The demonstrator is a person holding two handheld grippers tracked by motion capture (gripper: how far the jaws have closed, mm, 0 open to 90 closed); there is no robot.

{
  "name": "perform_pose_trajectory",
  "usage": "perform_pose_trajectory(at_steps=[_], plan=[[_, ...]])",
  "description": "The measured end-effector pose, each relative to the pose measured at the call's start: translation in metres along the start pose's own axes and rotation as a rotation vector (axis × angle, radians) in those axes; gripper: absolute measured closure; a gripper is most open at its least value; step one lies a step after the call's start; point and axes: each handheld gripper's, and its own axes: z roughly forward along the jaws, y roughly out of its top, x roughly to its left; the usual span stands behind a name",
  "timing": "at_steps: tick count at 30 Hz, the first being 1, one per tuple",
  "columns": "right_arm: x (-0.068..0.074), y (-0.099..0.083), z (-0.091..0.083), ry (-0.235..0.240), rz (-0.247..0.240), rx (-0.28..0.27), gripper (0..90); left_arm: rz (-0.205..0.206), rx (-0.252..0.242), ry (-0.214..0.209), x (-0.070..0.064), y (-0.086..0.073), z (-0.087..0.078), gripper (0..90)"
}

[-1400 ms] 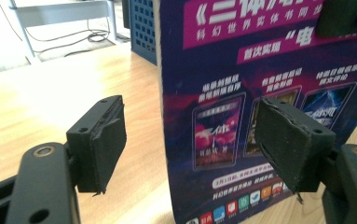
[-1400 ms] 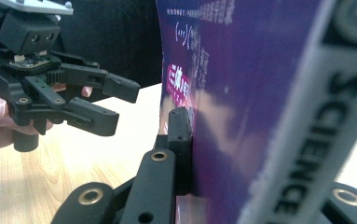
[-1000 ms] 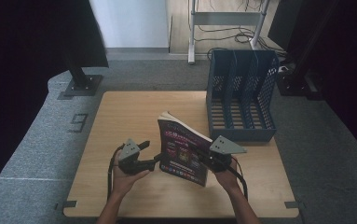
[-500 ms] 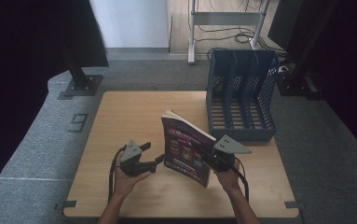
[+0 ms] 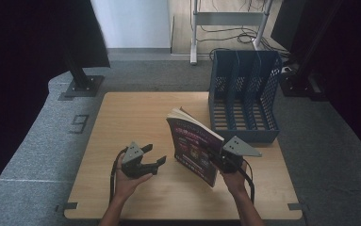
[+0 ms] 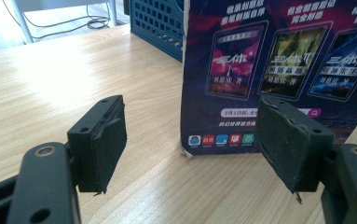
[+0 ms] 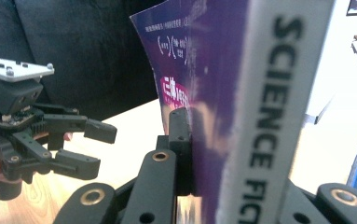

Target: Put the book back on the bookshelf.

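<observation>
**Book stood upright beside the rack**

The book [image 5: 194, 146] is clamped at its spine by the right gripper [image 5: 221, 159] and has been tilted more upright on the table [image 5: 135, 117] than a second ago, ready for the slotted blue rack [image 5: 244, 94]. The left gripper [image 5: 155, 157] is held apart, empty. Glossy purple cover; matte wood.

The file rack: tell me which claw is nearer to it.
Right. The right claw grips the book just in front of the file rack. The left claw sits open farther off, on the book's far side from the rack.
</observation>
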Motion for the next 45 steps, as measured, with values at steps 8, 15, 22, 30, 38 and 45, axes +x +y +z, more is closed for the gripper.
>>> perform_pose_trajectory(at_steps=[8,15,22,30,38,45], plan=[[-0.003,0.005,-0.008,-0.024,0.005,-0.031,81.9,-0.006,0.005,0.004,0.001,-0.001,0.001,25.5],[-0.008,0.010,-0.017,-0.041,0.012,-0.060,81.8,-0.010,0.007,0.006,0.002,-0.002,0.000,25.5],[-0.014,0.014,-0.024,-0.049,0.017,-0.088,81.9,-0.016,0.008,0.011,0.003,-0.002,-0.001,25.5],[-0.020,0.020,-0.033,-0.090,0.040,-0.123,81.8,-0.014,0.014,0.010,0.002,-0.002,-0.001,25.6],[-0.025,0.025,-0.040,-0.113,0.043,-0.146,81.8,-0.017,0.032,0.013,0.002,-0.005,0.003,25.6],[-0.027,0.027,-0.044,-0.133,0.037,-0.164,81.8,-0.023,0.041,0.014,0.003,-0.007,0.004,25.6]])
